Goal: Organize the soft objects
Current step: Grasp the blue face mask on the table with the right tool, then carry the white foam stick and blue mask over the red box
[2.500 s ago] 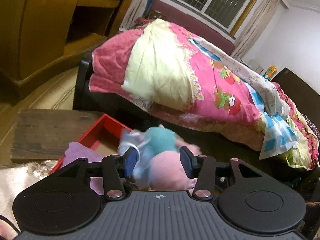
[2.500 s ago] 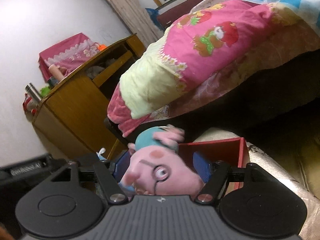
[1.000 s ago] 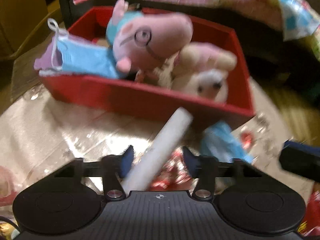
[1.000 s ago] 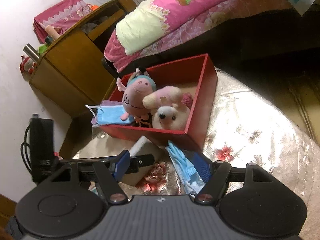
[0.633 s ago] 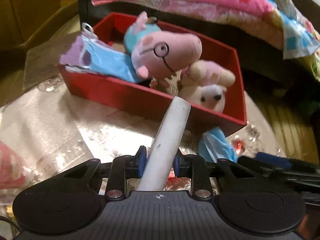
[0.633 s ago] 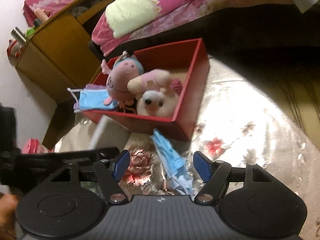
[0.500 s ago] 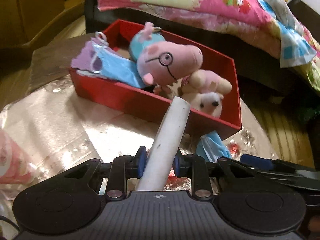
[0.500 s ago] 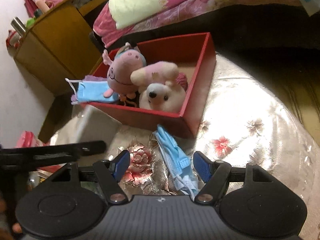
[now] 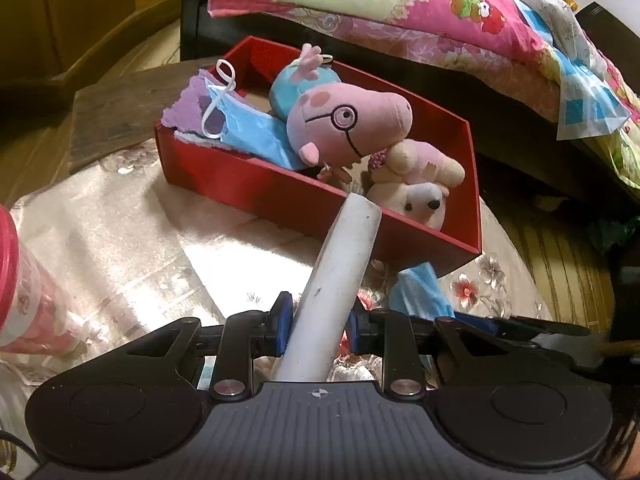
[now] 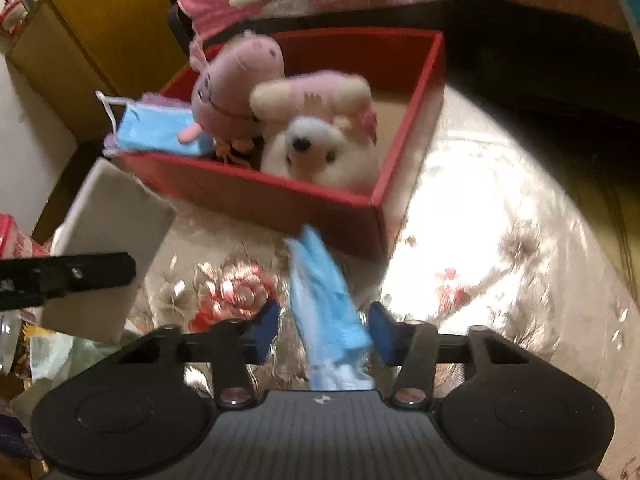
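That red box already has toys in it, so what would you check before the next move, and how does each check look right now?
1. Left tool grips the white pad: ok, shut on it.
2. Right tool astride the loose blue mask on the table: ok, open.
3. Mask gripped: not ok, not yet.
4. Free room in the red box: ok, bare floor at its far right corner.
5. Pig toy and white bear settled inside: ok.
6. Picture sharpness for aiming: not ok, right view blurred.

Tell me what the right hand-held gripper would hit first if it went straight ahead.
Probably the blue face mask lying between the open fingers of the right hand-held gripper; past it stands the near wall of the red box. The view is blurred, so depth is uncertain.
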The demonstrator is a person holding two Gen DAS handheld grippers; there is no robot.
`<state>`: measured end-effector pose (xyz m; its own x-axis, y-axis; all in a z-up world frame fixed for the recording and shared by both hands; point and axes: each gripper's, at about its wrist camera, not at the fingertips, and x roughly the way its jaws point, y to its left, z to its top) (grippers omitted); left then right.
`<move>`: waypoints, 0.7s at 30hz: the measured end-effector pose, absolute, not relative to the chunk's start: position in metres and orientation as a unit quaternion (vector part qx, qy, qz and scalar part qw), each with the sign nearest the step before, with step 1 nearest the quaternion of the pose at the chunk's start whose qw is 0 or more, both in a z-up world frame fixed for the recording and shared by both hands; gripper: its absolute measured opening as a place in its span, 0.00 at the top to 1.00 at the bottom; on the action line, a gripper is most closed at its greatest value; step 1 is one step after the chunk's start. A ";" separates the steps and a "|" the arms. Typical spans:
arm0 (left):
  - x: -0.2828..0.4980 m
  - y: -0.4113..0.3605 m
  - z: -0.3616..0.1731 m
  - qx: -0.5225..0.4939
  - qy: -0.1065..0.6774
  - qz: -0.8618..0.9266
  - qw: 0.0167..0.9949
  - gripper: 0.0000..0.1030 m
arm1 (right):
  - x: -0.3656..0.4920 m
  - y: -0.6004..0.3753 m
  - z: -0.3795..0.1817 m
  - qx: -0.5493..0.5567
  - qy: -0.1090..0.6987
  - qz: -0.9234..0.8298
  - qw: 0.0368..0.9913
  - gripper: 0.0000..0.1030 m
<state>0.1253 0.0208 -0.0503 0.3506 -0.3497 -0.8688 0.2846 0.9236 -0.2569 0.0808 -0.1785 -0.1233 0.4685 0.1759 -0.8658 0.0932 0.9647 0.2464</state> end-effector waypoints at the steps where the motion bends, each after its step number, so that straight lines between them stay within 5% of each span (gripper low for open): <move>1: 0.125 0.021 -0.050 -0.030 0.536 -0.192 0.821 0.74 | 0.081 -0.179 -0.127 0.127 0.521 0.021 0.844 0.87; 4: 0.125 0.021 -0.051 -0.029 0.537 -0.193 0.821 0.74 | 0.078 -0.179 -0.131 0.111 0.524 0.010 0.844 1.00; 21: 0.115 0.030 -0.019 -0.050 0.509 -0.207 0.834 0.74 | 0.047 -0.174 -0.062 0.150 0.448 0.068 0.879 1.00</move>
